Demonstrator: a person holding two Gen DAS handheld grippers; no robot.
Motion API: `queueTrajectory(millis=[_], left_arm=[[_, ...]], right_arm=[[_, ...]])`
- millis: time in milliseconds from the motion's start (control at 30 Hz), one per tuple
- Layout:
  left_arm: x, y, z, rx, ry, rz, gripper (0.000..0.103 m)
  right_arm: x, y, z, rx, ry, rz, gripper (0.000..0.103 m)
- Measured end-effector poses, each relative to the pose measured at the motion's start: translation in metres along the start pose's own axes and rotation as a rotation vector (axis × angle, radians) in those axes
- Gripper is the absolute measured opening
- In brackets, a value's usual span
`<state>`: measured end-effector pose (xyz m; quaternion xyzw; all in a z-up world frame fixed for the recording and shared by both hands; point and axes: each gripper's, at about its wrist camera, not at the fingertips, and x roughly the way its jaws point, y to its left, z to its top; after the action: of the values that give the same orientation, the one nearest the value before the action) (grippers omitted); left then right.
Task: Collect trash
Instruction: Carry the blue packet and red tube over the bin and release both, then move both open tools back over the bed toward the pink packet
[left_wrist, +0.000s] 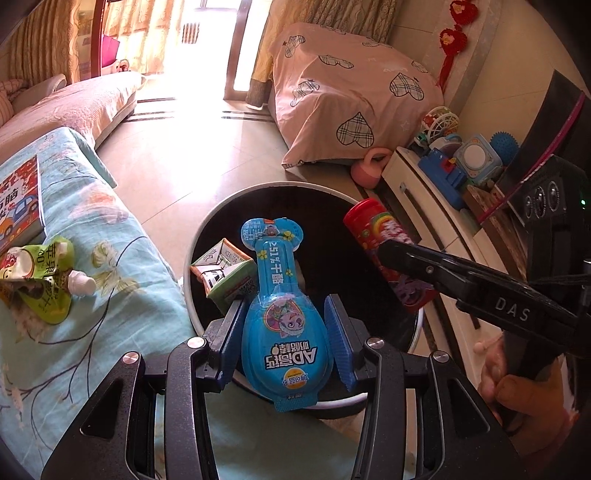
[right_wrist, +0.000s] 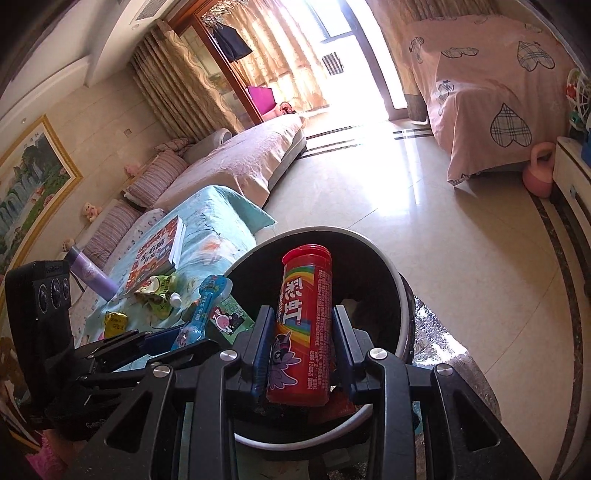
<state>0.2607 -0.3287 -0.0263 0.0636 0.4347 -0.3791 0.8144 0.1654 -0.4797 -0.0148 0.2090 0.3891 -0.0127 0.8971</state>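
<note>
A round black trash bin (left_wrist: 201, 236) with a white rim stands on the floor beside the table; it also shows in the right wrist view (right_wrist: 400, 299). My left gripper (left_wrist: 286, 332) holds a blue cheese-snack wrapper (left_wrist: 280, 295) over the bin, left pad touching it, right pad slightly off. My right gripper (right_wrist: 301, 343) is shut on a red candy tube (right_wrist: 306, 325), also over the bin; the tube shows in the left wrist view (left_wrist: 388, 251). A green carton (left_wrist: 225, 277) lies in the bin. A green juice pouch (left_wrist: 40, 280) lies on the table.
The table has a teal floral cloth (left_wrist: 110, 295) with a picture book (right_wrist: 159, 254), a purple bottle (right_wrist: 92, 275) and a yellow wrapper (right_wrist: 116, 321). A white cabinet with toys (left_wrist: 454, 173) stands right of the bin. A sofa (right_wrist: 240, 166) and a pink covered object (left_wrist: 351, 96) lie farther off.
</note>
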Motion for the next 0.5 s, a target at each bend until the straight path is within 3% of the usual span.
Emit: queueTrajectory(millis=[67,133,333,500], left_arm=[[0.000,0.000,0.000,0.006,0.001,0.004,0.053],[-0.002,-0.001,-0.002,0.010,-0.006,0.010,0.058],[-0.016,0.000,-0.016,-0.011,-0.016,0.001,0.060],[-0.033,0.002,-0.039,-0.027,-0.022,0.015,0.062]], right_arm=[[0.004,-0.003,0.001,0.014,0.009,0.005,0.037],[0.006,-0.006,0.001,0.032,0.015,0.011,0.039],[-0.010,-0.007,-0.004,0.051,-0.007,0.012,0.043],[-0.028,-0.003,-0.014,0.062,-0.031,0.021,0.059]])
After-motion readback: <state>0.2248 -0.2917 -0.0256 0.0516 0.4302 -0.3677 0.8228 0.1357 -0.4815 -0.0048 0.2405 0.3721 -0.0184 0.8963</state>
